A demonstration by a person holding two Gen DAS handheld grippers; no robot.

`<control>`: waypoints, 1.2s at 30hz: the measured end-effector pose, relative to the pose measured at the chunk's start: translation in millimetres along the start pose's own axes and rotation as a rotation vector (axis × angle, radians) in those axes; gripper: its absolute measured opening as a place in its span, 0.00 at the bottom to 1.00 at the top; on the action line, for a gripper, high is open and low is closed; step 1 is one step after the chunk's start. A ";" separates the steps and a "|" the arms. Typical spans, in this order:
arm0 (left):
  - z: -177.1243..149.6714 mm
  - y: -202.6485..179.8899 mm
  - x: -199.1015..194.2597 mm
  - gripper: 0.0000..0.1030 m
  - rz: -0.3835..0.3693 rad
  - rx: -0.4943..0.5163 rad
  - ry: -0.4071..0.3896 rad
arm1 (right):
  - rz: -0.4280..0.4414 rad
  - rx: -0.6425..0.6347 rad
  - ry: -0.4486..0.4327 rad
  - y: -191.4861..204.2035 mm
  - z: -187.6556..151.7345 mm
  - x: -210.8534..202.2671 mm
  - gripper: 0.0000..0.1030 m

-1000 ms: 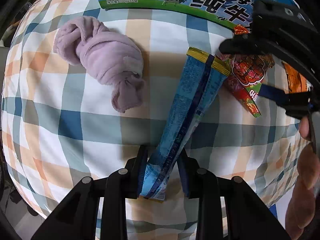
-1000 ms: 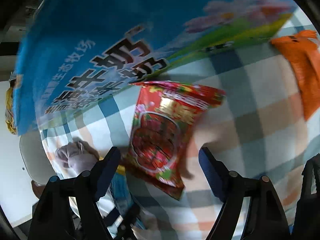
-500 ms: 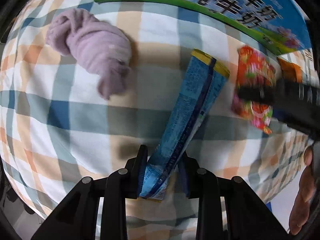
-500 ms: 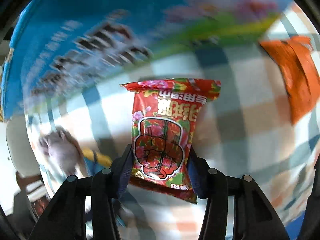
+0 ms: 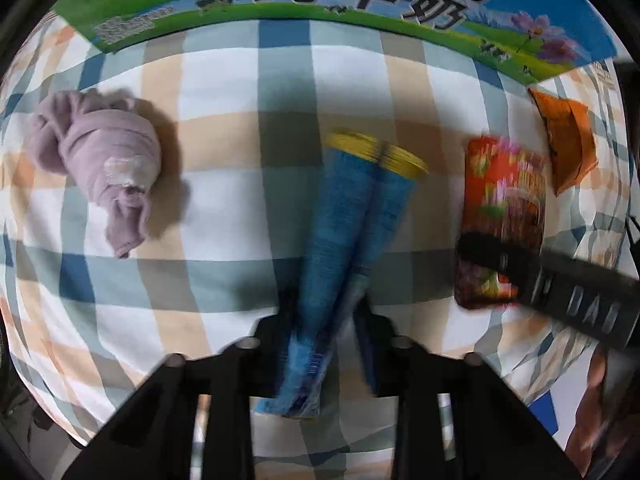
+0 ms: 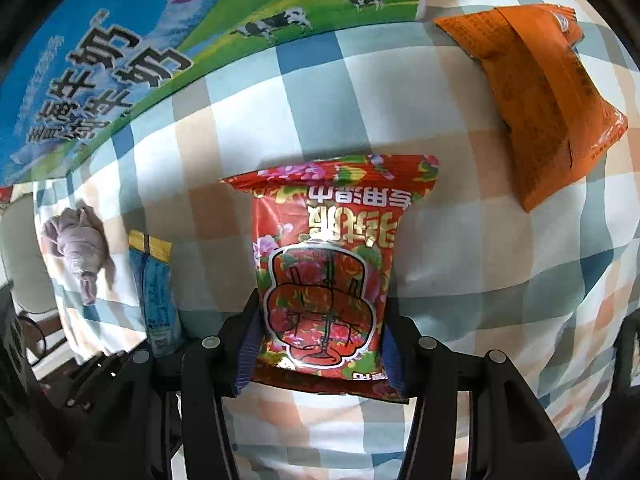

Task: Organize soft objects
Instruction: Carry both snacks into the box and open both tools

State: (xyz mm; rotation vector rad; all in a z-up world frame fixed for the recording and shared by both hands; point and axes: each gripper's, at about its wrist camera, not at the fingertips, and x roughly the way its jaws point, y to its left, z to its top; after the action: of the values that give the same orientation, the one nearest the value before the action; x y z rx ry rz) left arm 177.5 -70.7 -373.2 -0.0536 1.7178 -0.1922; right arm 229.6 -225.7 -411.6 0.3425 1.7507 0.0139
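My left gripper (image 5: 326, 320) is shut on the near end of a long blue packet with a yellow top (image 5: 352, 224), held just above the checked cloth. My right gripper (image 6: 320, 340) is shut on a red flowered snack bag (image 6: 328, 264); that bag also shows in the left wrist view (image 5: 504, 200) with the right gripper's finger across it. A knotted lilac cloth (image 5: 96, 160) lies on the cloth to the left, also in the right wrist view (image 6: 76, 248). The blue packet shows at the left of the right wrist view (image 6: 156, 292).
An orange snack bag (image 6: 536, 96) lies at the right, also in the left wrist view (image 5: 568, 148). A big blue-and-green milk carton box (image 5: 320, 4) stands along the far side of the checked cloth (image 5: 224, 200). The cloth's edge runs near both grippers.
My right gripper closed on the red bag and drew it right, away from the blue packet. My left gripper kept hold of the blue packet and swung it straighter.
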 end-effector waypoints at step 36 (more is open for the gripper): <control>-24.0 -29.9 -130.6 0.13 -0.100 -0.019 -0.263 | -0.012 -0.238 -0.130 44.7 -68.7 -112.8 0.47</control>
State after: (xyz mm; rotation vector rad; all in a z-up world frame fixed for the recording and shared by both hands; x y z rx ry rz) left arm 172.1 -78.9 -237.5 -0.1720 1.4560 -0.2330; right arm 192.3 -197.4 -280.3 0.1552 1.6024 0.1856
